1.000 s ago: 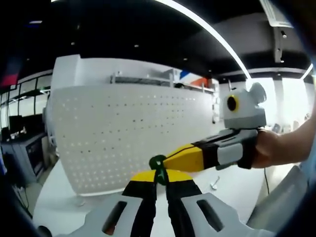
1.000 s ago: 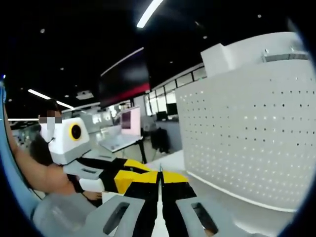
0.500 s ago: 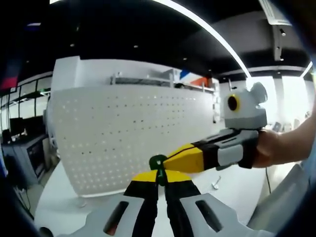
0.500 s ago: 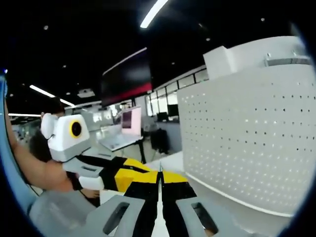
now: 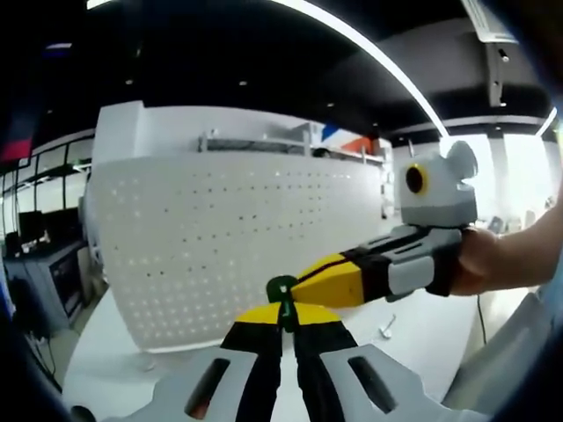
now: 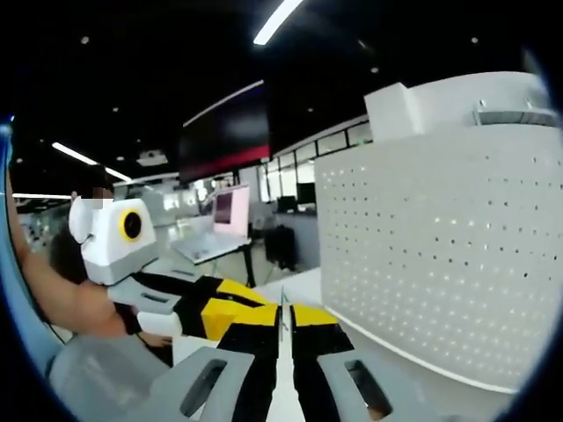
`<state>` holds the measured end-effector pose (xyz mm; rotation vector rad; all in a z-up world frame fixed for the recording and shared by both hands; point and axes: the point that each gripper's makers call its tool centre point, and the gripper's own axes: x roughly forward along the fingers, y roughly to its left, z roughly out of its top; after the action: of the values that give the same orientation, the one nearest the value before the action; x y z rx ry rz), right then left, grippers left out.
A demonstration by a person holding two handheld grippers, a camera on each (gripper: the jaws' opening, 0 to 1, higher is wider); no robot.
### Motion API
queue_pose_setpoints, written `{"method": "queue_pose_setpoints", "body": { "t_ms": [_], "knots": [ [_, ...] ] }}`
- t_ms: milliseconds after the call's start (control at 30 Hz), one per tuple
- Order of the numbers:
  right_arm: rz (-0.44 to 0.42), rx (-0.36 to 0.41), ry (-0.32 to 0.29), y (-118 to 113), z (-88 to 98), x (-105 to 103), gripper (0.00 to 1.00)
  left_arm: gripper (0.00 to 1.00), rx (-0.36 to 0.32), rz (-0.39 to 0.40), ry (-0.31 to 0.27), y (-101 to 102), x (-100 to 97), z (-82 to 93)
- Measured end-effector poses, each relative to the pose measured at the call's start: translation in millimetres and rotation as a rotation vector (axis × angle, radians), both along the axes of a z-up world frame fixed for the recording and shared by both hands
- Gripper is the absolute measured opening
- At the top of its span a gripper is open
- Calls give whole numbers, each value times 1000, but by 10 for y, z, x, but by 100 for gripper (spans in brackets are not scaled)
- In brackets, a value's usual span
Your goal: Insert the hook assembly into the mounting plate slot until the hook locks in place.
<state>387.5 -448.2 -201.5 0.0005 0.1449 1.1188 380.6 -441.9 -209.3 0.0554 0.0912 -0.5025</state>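
Hook assembly (image 5: 281, 290), pinched by both closed tools (image 5: 282, 327) (image 6: 281, 327), faces the perforated mounting plate (image 5: 237, 237) for aiming.

White desk (image 5: 422, 338) at 5 o'clock, a small metal part (image 5: 384, 328) lying on it. Ceiling light strip (image 5: 369, 53) at 1 o'clock. Monitor (image 6: 232, 211) on a far table at 9 o'clock.
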Motion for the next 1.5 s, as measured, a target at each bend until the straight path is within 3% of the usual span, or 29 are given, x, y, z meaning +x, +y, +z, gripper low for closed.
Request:
{"method": "queue_pose_setpoints", "body": {
  "t_ms": [300,733,967,1167,1500],
  "knots": [
    [-26,14,6,-95,44,41,8,4,0,11,-6,3,32,41],
    [-109,-33,-87,-342,146,128,21,4,17,38,-17,10,115,109],
    [-128,-69,-133,-443,190,106,37,4,23,35,-29,-11,160,172],
    [-178,-43,-109,-589,228,167,58,4,25,39,-42,-14,210,241],
    [-224,-55,-147,-751,325,198,78,4,25,58,-77,-13,376,440]
  ]
}}
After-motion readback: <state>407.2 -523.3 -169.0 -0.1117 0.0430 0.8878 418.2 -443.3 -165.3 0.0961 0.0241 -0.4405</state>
